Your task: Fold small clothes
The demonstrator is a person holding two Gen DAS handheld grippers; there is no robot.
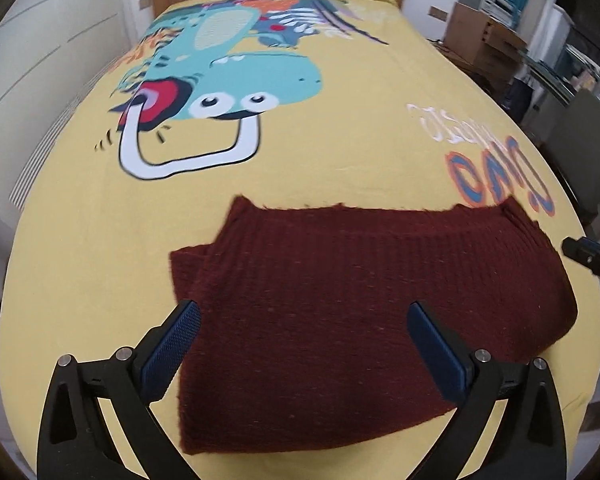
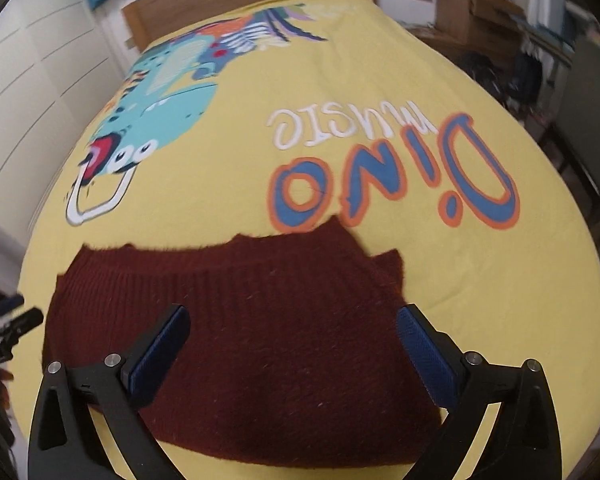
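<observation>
Sweater: I see a dark red knit sweater (image 1: 360, 292) lying flat on the yellow bedspread (image 1: 80, 240), near the foot of the bed, close to me.
Shape so far: It reads as a compact block, not a spread-out garment. At its left edge a second layer (image 1: 188, 264) peeks out from under the top one, so I judge at least one fold is made. I cannot see loose sleeves; they seem tucked in, though I can't be sure.
Far edge: The ribbed band (image 2: 228, 268) runs along the far side, its edge a little uneven.
Left gripper (image 1: 304, 340): Fingers spread wide, holding nothing, poised above the sweater's near half.
Right gripper (image 2: 292, 344): Also spread wide and empty, above the sweater's right part.
Still to do: I judge one more fold, perhaps in half, and some tidying of the ragged corners may remain.
Bedspread print: A cartoon dinosaur (image 1: 236, 76) and the word "Dino" (image 2: 396, 176) lie beyond the sweater, uncovered.
</observation>
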